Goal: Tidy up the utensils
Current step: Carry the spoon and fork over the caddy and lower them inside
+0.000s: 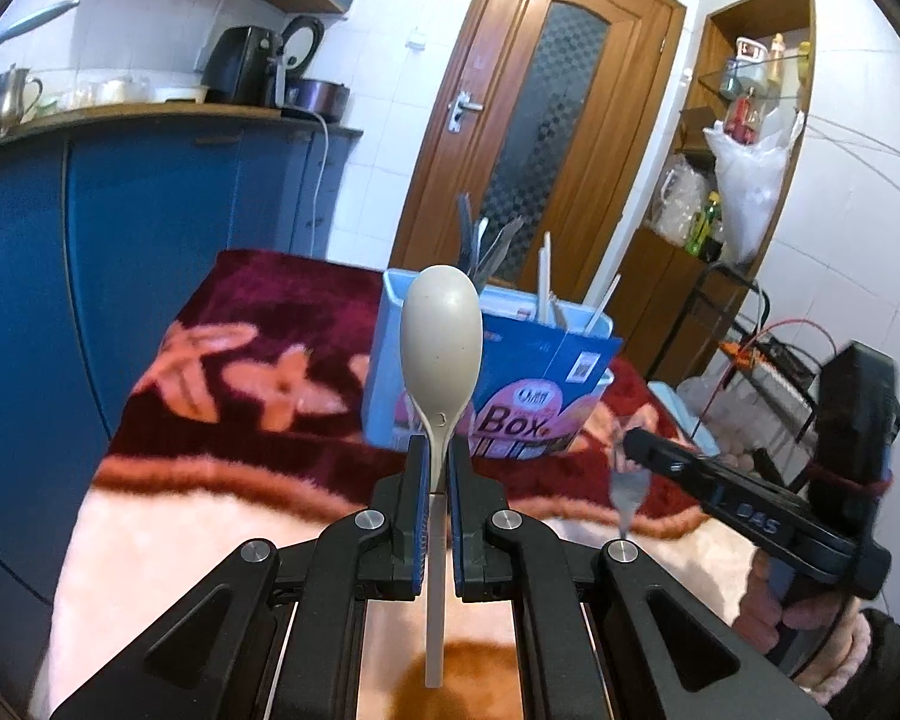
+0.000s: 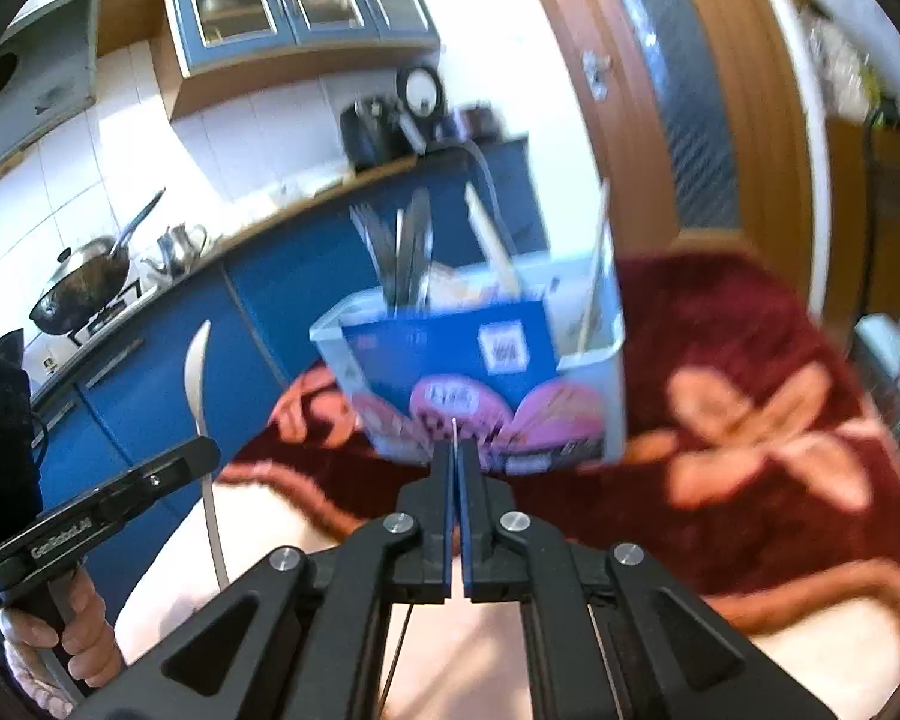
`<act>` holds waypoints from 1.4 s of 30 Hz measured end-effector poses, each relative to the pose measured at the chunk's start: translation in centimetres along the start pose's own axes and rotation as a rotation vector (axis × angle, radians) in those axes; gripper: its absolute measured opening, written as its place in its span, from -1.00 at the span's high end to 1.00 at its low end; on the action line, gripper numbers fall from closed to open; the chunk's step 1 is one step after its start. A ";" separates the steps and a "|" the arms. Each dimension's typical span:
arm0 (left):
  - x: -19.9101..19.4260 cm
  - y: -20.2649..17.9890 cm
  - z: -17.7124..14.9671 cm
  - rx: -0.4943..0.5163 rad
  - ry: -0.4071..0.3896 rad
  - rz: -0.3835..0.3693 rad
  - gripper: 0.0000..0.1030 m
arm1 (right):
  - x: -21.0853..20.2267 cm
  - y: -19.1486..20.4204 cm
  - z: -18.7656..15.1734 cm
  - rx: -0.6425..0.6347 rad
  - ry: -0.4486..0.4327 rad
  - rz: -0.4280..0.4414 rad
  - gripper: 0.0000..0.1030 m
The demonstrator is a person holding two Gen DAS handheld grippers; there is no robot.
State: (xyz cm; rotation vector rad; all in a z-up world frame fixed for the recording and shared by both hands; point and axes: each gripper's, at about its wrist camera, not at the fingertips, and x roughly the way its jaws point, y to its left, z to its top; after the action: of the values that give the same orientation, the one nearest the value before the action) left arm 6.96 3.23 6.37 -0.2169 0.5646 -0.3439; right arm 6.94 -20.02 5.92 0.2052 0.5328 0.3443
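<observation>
The left tool (image 1: 439, 468) is pinched on the neck of a beige ceramic soup spoon (image 1: 441, 336), one of its kind, held upright with the bowl up and the straight handle running down between the pads past the linkage. The right tool (image 2: 455, 456) has its blue pads pressed almost together on a thin metal utensil, seen edge-on there as a bright sliver; from the left wrist view it reads as a fork (image 1: 627, 474) hanging tines-down from that tool's tip, though motion blur leaves this uncertain. Both tools hover over the pale near part of a plush blanket (image 1: 222, 360) covering the desk, with bare blanket below and in front of them. Beyond, on the maroon flowered part, stands one light-blue plastic bin (image 1: 384, 372) with a blue and pink carton (image 1: 534, 396) printed "Box" set inside as a divider. Several grey metal handles (image 2: 399, 258) stand in one section, and about three pale chopstick-like sticks (image 1: 546, 282) in the other; the blur prevents a firm count. The bin sits toward the far right of the desk, with open blanket on its left. The desk's left edge runs close beside blue cabinets (image 1: 150, 198), and behind the bin is a wooden door (image 1: 540, 120).
</observation>
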 end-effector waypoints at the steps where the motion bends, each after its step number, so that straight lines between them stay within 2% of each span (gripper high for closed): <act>1: -0.1 -0.2 0.2 0.000 -0.010 -0.002 0.90 | -0.6 0.2 0.2 -0.011 -0.026 -0.018 0.95; 5: -0.3 -0.8 1.2 0.008 -0.055 -0.004 0.90 | -2.7 0.5 1.4 -0.050 -0.139 -0.089 0.95; 8: -0.3 -1.3 2.3 0.021 -0.092 0.003 0.90 | -3.6 0.3 2.4 -0.056 -0.190 -0.119 0.95; 16: 0.9 -2.0 5.7 0.045 -0.176 0.024 0.90 | -4.5 -0.7 4.8 -0.064 -0.263 -0.171 0.95; 27: 3.7 -1.8 11.0 -0.011 -0.325 0.034 0.90 | -5.4 -1.7 8.7 -0.104 -0.357 -0.250 0.95; 34: 6.2 -1.7 11.4 0.003 -0.380 0.076 0.89 | -4.8 -2.2 10.9 -0.116 -0.409 -0.283 0.95; 42: 9.3 -0.6 9.8 -0.007 -0.346 0.097 0.89 | -1.8 -1.9 11.5 -0.188 -0.409 -0.333 0.95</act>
State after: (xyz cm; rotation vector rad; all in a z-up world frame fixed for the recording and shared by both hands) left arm 19.58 0.21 10.14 -0.2482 0.2342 -0.2043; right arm 12.07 -23.65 15.94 0.0009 0.1232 0.0224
